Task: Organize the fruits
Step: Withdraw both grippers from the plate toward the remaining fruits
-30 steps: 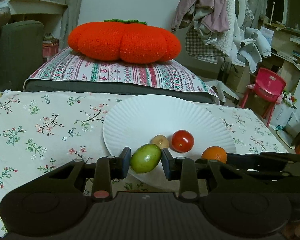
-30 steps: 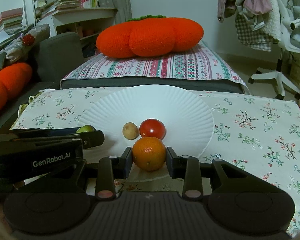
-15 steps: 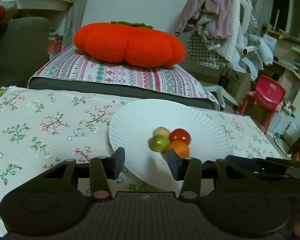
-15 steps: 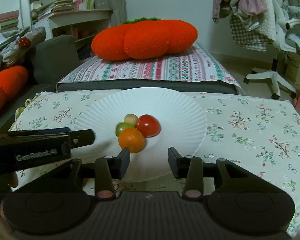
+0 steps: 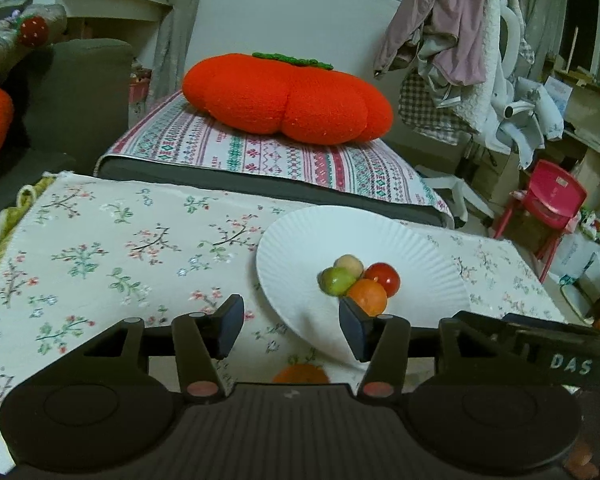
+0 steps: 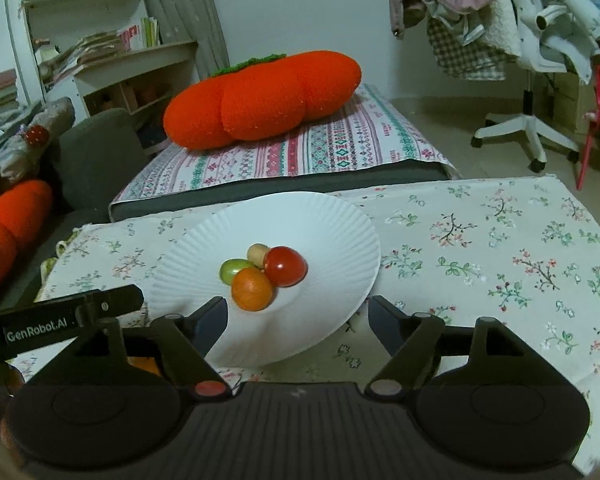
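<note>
Paper plate [image 6: 332, 220] with four clustered fruits [image 6: 260, 272]; left gripper [image 5: 290, 328] and right gripper [image 6: 298, 324] spread apart, empty, near rim.

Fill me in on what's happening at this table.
A person is sorting fruit with two handheld grippers. Four pieces sit touching in a cluster on the white paper plate: a round orange fruit, a red tomato, a green oval fruit and a small tan fruit. The left gripper and the right gripper are both open, holding nothing, at the plate's near edge.
</note>
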Demonstrator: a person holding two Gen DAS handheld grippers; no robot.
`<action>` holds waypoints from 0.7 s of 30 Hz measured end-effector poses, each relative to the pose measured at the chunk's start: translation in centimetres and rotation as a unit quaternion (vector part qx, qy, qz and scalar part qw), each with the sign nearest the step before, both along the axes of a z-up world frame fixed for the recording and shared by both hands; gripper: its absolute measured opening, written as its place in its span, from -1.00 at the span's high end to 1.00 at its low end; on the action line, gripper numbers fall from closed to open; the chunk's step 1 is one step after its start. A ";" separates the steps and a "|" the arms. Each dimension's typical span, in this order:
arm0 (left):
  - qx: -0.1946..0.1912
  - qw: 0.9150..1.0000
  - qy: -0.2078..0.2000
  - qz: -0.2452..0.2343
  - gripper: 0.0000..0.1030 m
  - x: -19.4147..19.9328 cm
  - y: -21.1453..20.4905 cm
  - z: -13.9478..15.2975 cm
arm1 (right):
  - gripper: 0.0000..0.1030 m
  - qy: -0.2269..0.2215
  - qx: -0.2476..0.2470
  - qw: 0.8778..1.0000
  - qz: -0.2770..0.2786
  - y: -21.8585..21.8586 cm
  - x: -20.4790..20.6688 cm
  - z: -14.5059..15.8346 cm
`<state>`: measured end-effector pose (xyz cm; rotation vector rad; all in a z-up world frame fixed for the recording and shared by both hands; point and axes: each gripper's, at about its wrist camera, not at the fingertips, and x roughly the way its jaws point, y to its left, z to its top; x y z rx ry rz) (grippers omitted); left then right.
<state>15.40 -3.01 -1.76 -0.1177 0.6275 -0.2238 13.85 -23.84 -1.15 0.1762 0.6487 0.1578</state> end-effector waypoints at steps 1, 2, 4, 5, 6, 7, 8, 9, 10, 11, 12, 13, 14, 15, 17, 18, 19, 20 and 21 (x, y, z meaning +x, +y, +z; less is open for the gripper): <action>0.006 1.000 0.000 0.001 0.30 -0.2 0.0 0.1 | -0.56 0.002 0.005 1.000 0.003 0.0 -0.2 0.1; 0.012 1.000 0.001 0.004 0.28 -0.5 0.1 0.2 | -0.60 0.004 0.009 1.000 0.006 0.0 -0.5 0.1; 0.027 1.000 0.003 0.013 0.24 -0.8 0.4 0.3 | -0.64 0.011 0.016 1.000 0.014 0.0 -1.1 0.2; 0.031 0.999 0.007 0.018 0.22 -0.8 0.6 0.3 | -0.64 0.014 0.018 1.000 0.019 0.1 -1.4 0.2; 0.032 0.999 0.014 0.023 0.22 -1.0 0.9 0.3 | -0.65 0.016 0.019 0.999 0.023 0.1 -1.7 0.3; 0.028 0.999 0.022 0.027 0.22 -1.1 1.3 0.1 | -0.65 0.017 0.019 0.999 0.026 0.2 -2.0 0.4; 0.018 0.999 0.031 0.031 0.22 -1.2 1.8 0.0 | -0.65 0.017 0.020 0.999 0.028 0.3 -2.3 0.4; 0.011 0.999 0.037 0.033 0.22 -1.5 2.2 0.0 | -0.65 0.017 0.021 0.999 0.030 0.3 -2.5 0.5; 0.003 0.998 0.043 0.036 0.22 -1.8 2.6 -0.1 | -0.65 0.017 0.024 0.999 0.031 0.3 -2.7 0.6; 0.001 0.998 0.047 0.039 0.20 -2.1 2.8 -0.1 | -0.65 0.017 0.028 0.999 0.031 0.3 -2.8 0.6; 0.003 0.998 0.048 0.042 0.17 -2.4 3.0 -0.1 | -0.65 0.018 0.033 0.999 0.032 0.2 -3.0 0.6; 0.008 0.998 0.049 0.044 0.14 -2.7 3.0 -0.1 | -0.66 0.020 0.039 0.999 0.032 0.2 -3.1 0.6; 0.015 0.998 0.050 0.046 0.12 -2.9 2.9 -0.2 | -0.66 0.023 0.044 0.998 0.034 0.1 -3.3 0.5; 0.024 0.997 0.051 0.046 0.12 -3.1 2.8 -0.4 | -0.66 0.026 0.048 0.998 0.035 0.1 -3.5 0.5; 0.031 0.997 0.058 0.044 0.11 -3.6 2.6 -0.7 | -0.66 0.033 0.048 0.998 0.036 0.2 -4.1 0.4; 0.029 0.997 0.062 0.043 0.11 -3.9 2.6 -0.8 | -0.66 0.036 0.045 0.998 0.035 0.2 -4.3 0.3; 0.026 0.997 0.066 0.040 0.11 -4.2 2.6 -0.9 | -0.66 0.041 0.043 0.998 0.033 0.2 -4.4 0.2; 0.023 0.997 0.068 0.038 0.11 -4.5 2.6 -1.0 | -0.66 0.045 0.044 0.998 0.032 0.2 -4.6 0.1; 0.022 0.997 0.070 0.036 0.10 -4.8 2.6 -1.0 | -0.66 0.049 0.045 0.997 0.033 0.2 -4.7 0.0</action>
